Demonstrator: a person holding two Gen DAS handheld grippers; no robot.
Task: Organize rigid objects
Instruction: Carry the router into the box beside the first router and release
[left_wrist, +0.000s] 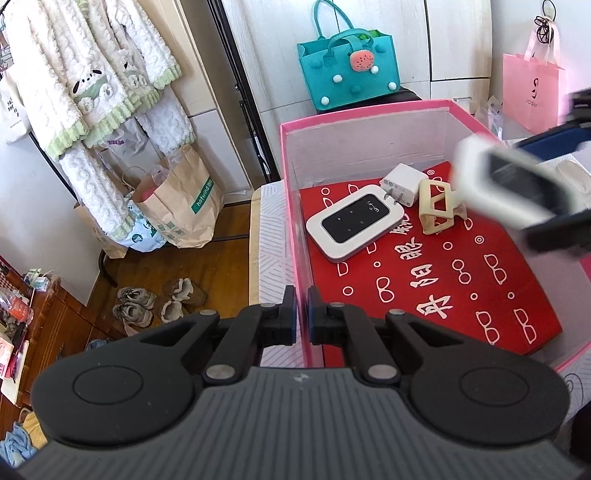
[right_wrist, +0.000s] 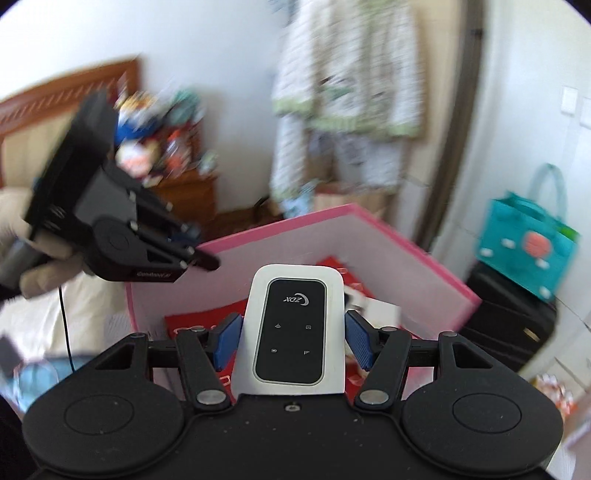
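A pink box (left_wrist: 291, 173) with a red patterned floor holds a white pocket WiFi router (left_wrist: 354, 221), a white charger plug (left_wrist: 402, 182) and a beige hair claw (left_wrist: 439, 206). My left gripper (left_wrist: 302, 314) is shut on the box's near-left wall. It also shows in the right wrist view (right_wrist: 195, 251). My right gripper (right_wrist: 293, 334) holds a second white router with a black face (right_wrist: 293, 328) between its blue pads, above the box (right_wrist: 258, 243). This router appears blurred at the right of the left wrist view (left_wrist: 517, 184).
A teal felt bag (left_wrist: 343, 70) and a pink paper bag (left_wrist: 532, 92) stand behind the box. Hanging clothes (left_wrist: 92, 74), paper bags (left_wrist: 181, 199) and shoes (left_wrist: 155, 302) are on the left, on a wooden floor. The box rests on a patterned white surface (left_wrist: 271, 236).
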